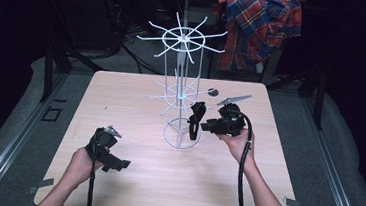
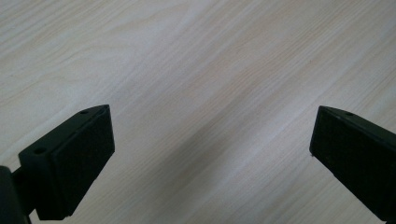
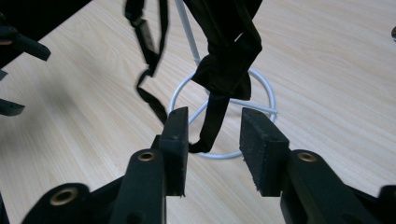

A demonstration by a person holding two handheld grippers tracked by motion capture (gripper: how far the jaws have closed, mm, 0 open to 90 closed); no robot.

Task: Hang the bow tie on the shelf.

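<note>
A white wire rack (image 1: 179,90) with hook arms on two tiers stands on the wooden table (image 1: 121,102). A black fabric piece with straps (image 1: 196,116) hangs from its lower tier, down to the ring base (image 3: 261,88). My right gripper (image 1: 204,126) is level with it, just to its right. In the right gripper view a black strap (image 3: 212,119) hangs between the parted jaws of my right gripper (image 3: 215,116), and the pads do not press on it. Near the front left, my left gripper (image 1: 118,165) is open over bare wood, its jaws (image 2: 212,154) wide apart with nothing between them.
A plaid shirt (image 1: 258,24) hangs behind the table at the back right. Dark floor and metal rails surround the table. A cable (image 1: 241,178) trails from the right gripper along the forearm.
</note>
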